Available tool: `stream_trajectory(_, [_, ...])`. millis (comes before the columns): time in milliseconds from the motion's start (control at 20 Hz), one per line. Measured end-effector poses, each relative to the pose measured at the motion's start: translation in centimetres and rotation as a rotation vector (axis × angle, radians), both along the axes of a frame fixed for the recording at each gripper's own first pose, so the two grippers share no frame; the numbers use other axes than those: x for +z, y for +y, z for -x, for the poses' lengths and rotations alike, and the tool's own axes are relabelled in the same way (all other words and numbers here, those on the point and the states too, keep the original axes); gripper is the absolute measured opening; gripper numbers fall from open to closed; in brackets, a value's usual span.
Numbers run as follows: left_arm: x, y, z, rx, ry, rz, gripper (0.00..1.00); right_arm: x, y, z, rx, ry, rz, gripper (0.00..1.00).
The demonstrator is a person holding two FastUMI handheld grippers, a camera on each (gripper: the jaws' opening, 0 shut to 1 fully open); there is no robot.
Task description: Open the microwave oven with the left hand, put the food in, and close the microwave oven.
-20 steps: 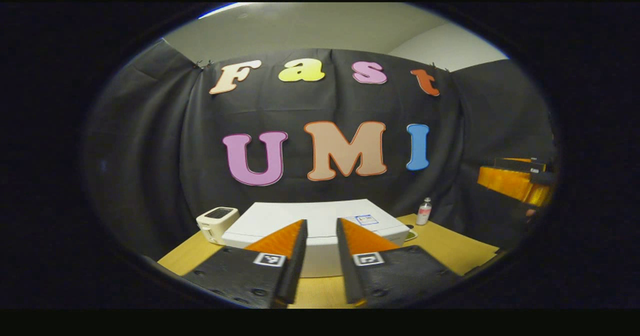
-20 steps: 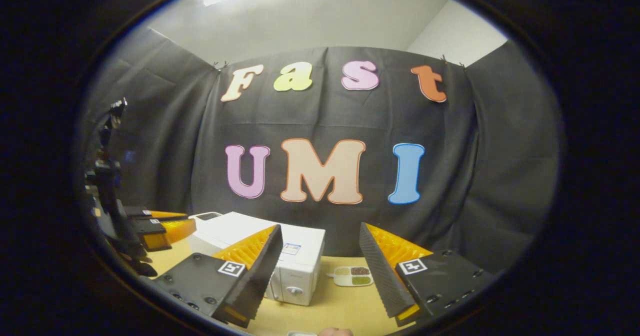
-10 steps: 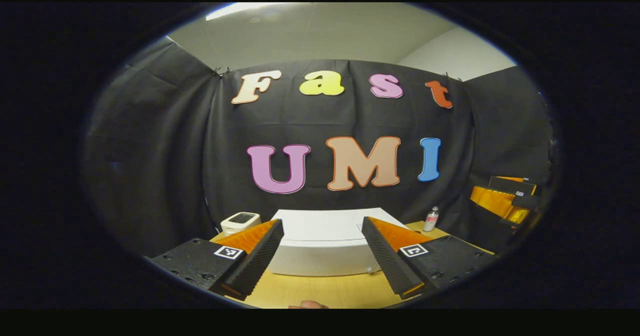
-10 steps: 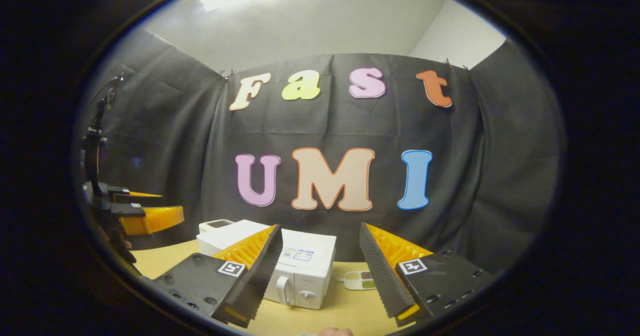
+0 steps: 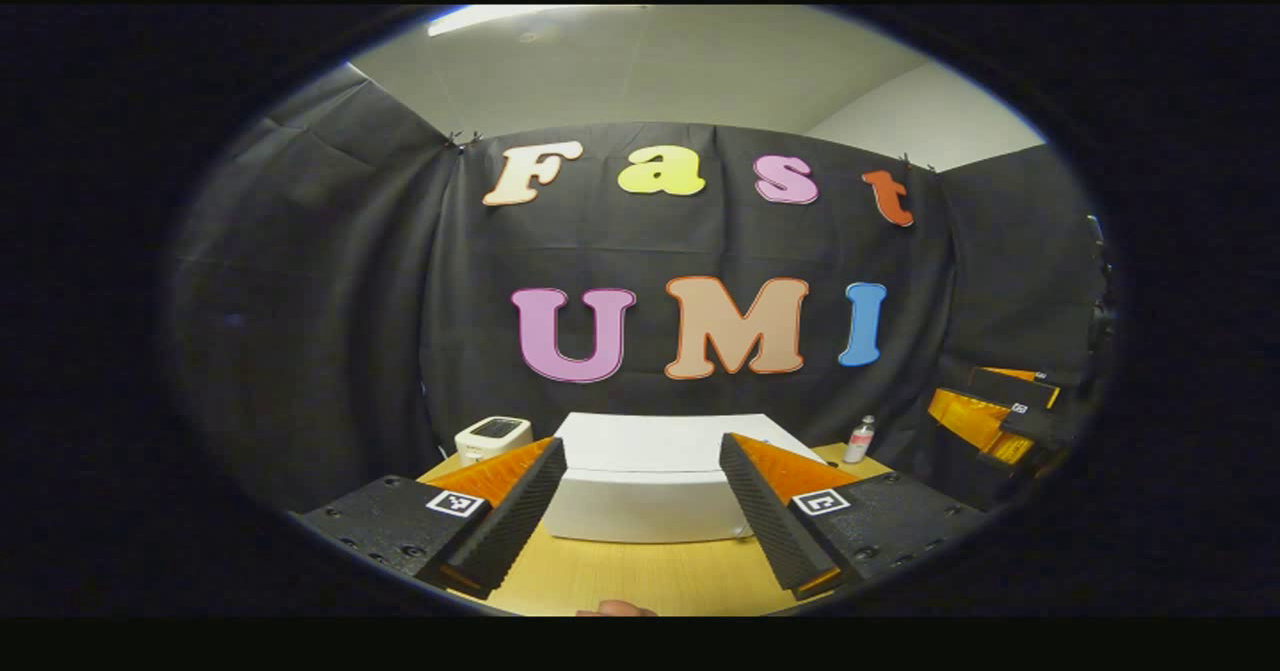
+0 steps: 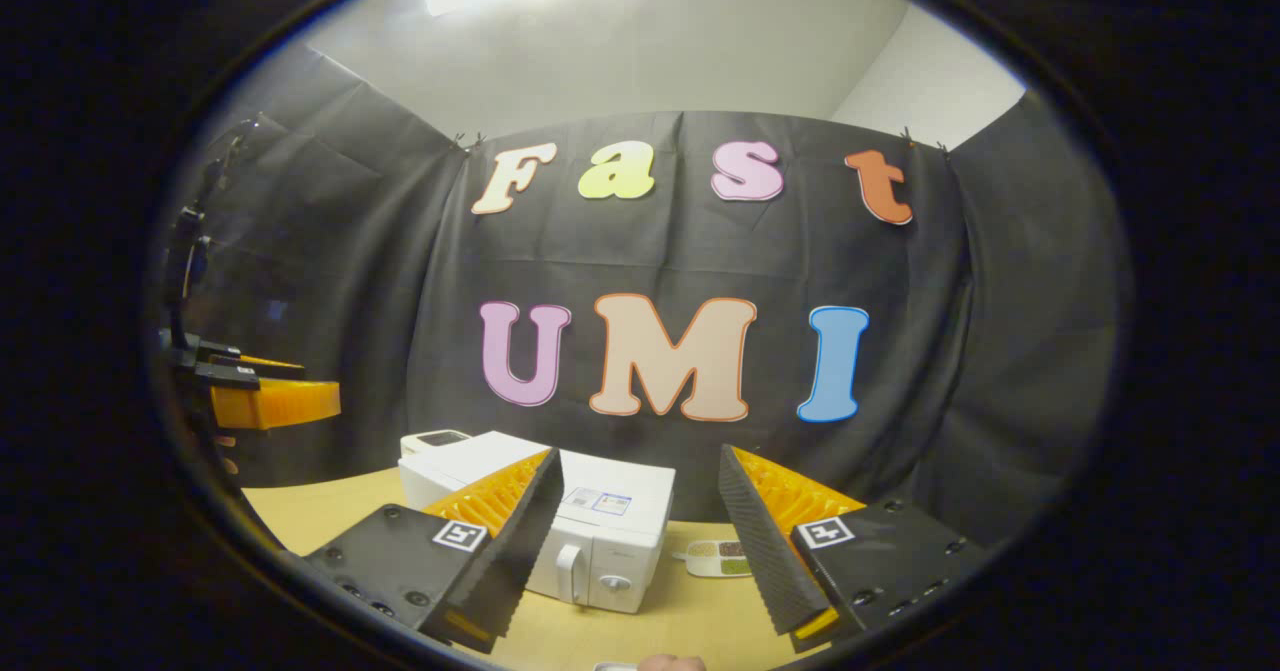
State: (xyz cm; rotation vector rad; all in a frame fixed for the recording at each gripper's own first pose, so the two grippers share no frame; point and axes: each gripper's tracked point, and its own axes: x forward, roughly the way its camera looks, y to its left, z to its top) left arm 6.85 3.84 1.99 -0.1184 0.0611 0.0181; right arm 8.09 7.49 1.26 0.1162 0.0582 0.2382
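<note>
A white microwave oven (image 5: 650, 486) stands on the wooden table, door shut, straight ahead of my left gripper (image 5: 645, 461). That gripper is open, well short of the oven, nothing between its fingers. In the right gripper view the microwave oven (image 6: 600, 536) shows its door handle and a dial, and a small tray of food (image 6: 718, 557) with several compartments lies on the table to its right. My right gripper (image 6: 640, 476) is open and empty, held above the table's near side. The left gripper (image 6: 265, 401) appears at the far left of that view, and the right gripper (image 5: 990, 411) at the far right of the left gripper view.
A small white device with a dark screen (image 5: 492, 436) sits left of the oven. A little bottle with a red label (image 5: 859, 440) stands to the oven's right. The wooden table (image 5: 640, 576) has bare surface in front of the oven. A fingertip (image 6: 670, 662) shows at the bottom edge.
My left gripper's fingers opened wide and it drew back from the oven, tilting up slightly. The right gripper view shifted a little, bringing the oven's front more into sight.
</note>
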Motion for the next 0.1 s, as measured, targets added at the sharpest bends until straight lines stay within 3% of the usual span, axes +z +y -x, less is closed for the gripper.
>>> stream_trajectory(100, [-0.43, 0.33, 0.19, 0.003, 0.010, -0.004, 0.94, -0.01, 0.24, 0.20, 0.003, 0.005, -0.008, 0.96])
